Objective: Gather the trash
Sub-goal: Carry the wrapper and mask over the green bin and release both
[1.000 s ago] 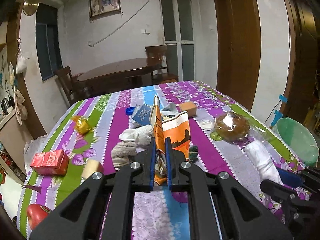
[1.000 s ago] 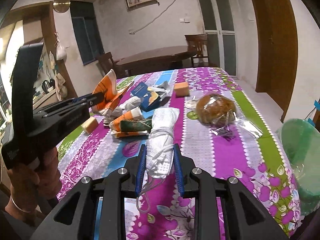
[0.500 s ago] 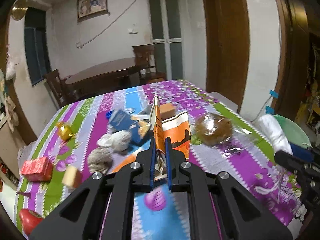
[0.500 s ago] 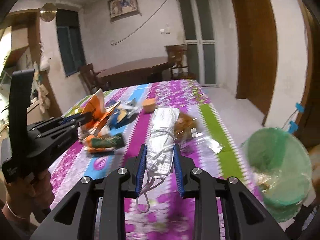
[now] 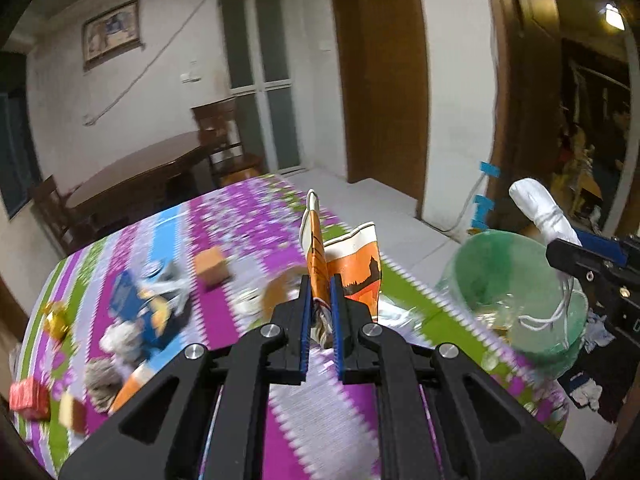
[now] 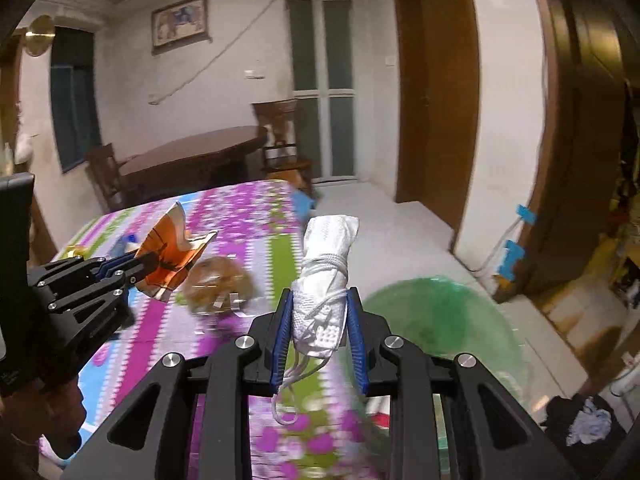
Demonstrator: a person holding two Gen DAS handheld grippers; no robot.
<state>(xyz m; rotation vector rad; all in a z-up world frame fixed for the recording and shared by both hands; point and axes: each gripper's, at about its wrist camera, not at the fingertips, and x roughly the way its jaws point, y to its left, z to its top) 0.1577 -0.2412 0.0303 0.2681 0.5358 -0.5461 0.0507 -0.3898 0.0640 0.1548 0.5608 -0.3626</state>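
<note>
1. One long table (image 5: 248, 216) under a cloth striped purple, green and blue fills the lower left of both views; its surface is blurred.
2. Just past the table's right edge stands a green bin (image 5: 516, 276) with a clear liner, seen in the right wrist view (image 6: 440, 312) below and right of the raised fingers.
3. The right gripper (image 6: 320, 316) is clamped on a rolled white mask (image 6: 326, 268) bound by its own strings, with the loose loops dangling below the pads. In the left wrist view that mask (image 5: 540, 208) sticks up over the bin's far rim.
4. The left gripper (image 5: 320, 304) is pinched tight on an orange paper wrapper (image 5: 352, 268), folded and standing upright above the table near the bin.
5. Small litter lies on the cloth: a blue packet (image 5: 132, 300), a tan block (image 5: 212, 268), a red box (image 5: 30, 398) and a gold wrapper (image 5: 58, 318).
</note>
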